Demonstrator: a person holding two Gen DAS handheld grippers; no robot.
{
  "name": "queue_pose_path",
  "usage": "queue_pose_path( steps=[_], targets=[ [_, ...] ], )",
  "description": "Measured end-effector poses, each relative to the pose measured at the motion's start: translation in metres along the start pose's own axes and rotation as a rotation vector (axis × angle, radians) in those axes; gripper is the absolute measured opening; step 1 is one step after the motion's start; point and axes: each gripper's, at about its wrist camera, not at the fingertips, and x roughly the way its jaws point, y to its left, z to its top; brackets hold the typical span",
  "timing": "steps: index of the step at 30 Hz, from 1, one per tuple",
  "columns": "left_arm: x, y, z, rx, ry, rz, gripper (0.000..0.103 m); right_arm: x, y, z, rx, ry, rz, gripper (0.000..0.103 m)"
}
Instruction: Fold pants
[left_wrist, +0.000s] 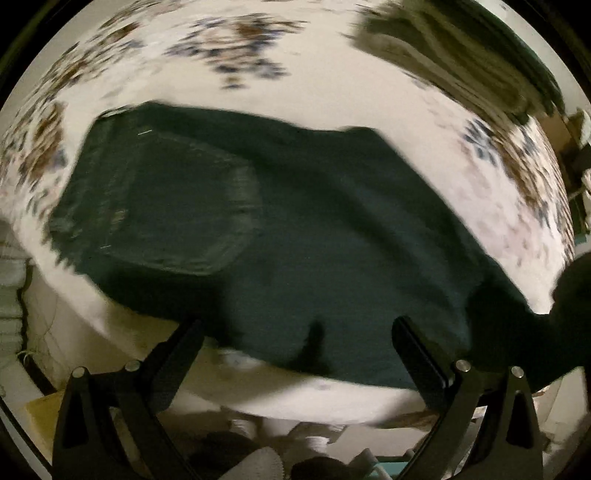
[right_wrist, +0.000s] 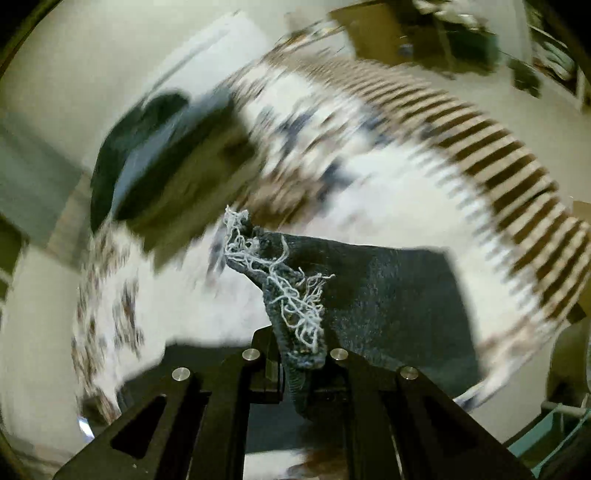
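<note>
Dark denim pants (left_wrist: 280, 229) lie spread on a bed with a white floral sheet (left_wrist: 332, 85); the waistband and a back pocket (left_wrist: 177, 206) are at the left. My left gripper (left_wrist: 295, 332) is open and empty, just above the pants' near edge. My right gripper (right_wrist: 299, 350) is shut on the frayed hem of a pant leg (right_wrist: 295, 306), white threads sticking up from it. The rest of that leg (right_wrist: 399, 295) trails right over the sheet. Both views are motion-blurred.
A striped brown and white cloth (right_wrist: 498, 162) lies along the far right of the bed. A dark folded bundle (right_wrist: 155, 147) sits at the far left. Another dark pile (left_wrist: 472, 62) lies at the bed's back right. Clutter (left_wrist: 258, 443) lies below the near bed edge.
</note>
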Motion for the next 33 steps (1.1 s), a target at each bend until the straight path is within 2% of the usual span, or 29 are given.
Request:
queue_pose_path(
  steps=[6, 9, 12, 13, 15, 16, 17, 18, 20, 21, 23, 26, 28, 33],
  targets=[
    [0.010, 0.086, -0.008, -0.116, 0.038, 0.057, 0.103, 0.095, 0.069, -0.096, -0.136, 0.105, -0.048, 0.008],
    [0.011, 0.116, -0.011, -0.158, 0.044, 0.073, 0.103, 0.124, 0.090, -0.125, -0.192, 0.120, -0.091, 0.008],
    [0.011, 0.134, -0.010, -0.187, 0.039, 0.083, 0.103, 0.138, 0.103, -0.141, -0.249, 0.118, -0.146, 0.009],
    [0.009, 0.140, -0.011, -0.201, 0.034, 0.084, 0.103, 0.143, 0.106, -0.144, -0.267, 0.128, -0.165, 0.013],
    [0.007, 0.153, -0.011, -0.226, 0.029, 0.084, 0.103, 0.152, 0.111, -0.144, -0.304, 0.165, -0.204, 0.016],
    [0.005, 0.161, -0.013, -0.252, 0.022, 0.079, 0.103, 0.152, 0.115, -0.145, -0.318, 0.174, -0.199, 0.030],
    [0.003, 0.172, -0.015, -0.286, 0.017, 0.068, 0.103, 0.152, 0.120, -0.145, -0.320, 0.204, -0.158, 0.038],
    [0.008, 0.175, -0.007, -0.322, 0.014, 0.052, 0.103, 0.150, 0.123, -0.144, -0.304, 0.250, -0.086, 0.052],
    [0.013, 0.191, -0.005, -0.422, 0.001, -0.014, 0.103, 0.144, 0.123, -0.139, -0.247, 0.321, 0.049, 0.054],
    [0.015, 0.199, -0.006, -0.468, -0.008, -0.047, 0.103, 0.142, 0.121, -0.137, -0.225, 0.330, 0.064, 0.058],
    [0.021, 0.217, -0.006, -0.581, -0.040, -0.126, 0.103, 0.137, 0.113, -0.131, -0.176, 0.338, 0.068, 0.059],
    [0.031, 0.236, -0.003, -0.711, -0.095, -0.224, 0.103, 0.139, 0.098, -0.123, -0.134, 0.356, 0.026, 0.059],
    [0.036, 0.245, -0.001, -0.769, -0.124, -0.257, 0.103, 0.143, 0.088, -0.118, -0.104, 0.374, 0.010, 0.059],
    [0.037, 0.247, 0.002, -0.808, -0.255, -0.248, 0.101, 0.144, 0.085, -0.100, -0.095, 0.374, -0.014, 0.059]
  ],
)
